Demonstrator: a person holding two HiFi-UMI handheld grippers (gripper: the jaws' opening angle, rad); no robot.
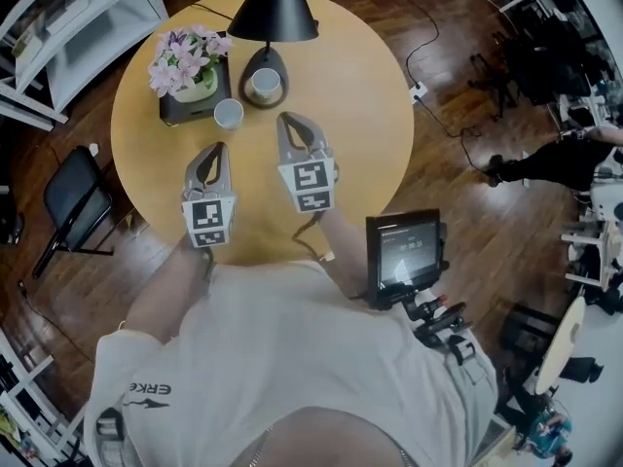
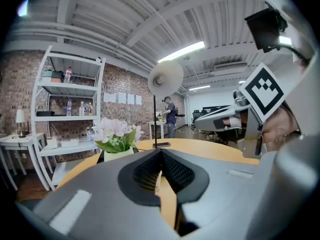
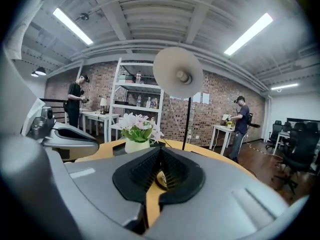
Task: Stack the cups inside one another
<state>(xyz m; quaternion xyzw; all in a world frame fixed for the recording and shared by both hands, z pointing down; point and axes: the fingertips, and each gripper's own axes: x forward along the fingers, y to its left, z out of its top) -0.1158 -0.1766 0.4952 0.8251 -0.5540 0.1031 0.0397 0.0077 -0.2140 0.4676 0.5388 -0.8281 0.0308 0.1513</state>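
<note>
A round table point(image 1: 375, 115) is spread beneath both grippers. A lamp point(image 1: 274, 8) and flowers point(image 1: 187, 58) are seen beyond the jaws. The left gripper point(image 1: 218, 150) and right gripper point(image 1: 290, 121) are held fully closed, with nothing gripped. Two cups point(image 1: 229, 114) point(image 1: 265, 85) are set apart just ahead of the jaw tips.

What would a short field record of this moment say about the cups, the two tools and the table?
cups: two, apart, not stacked
small cup: on table
other cup: at base of lamp
left tool: shut, empty, over table
right tool: shut, empty, over table
also on table: flower pot beside small cup
</note>
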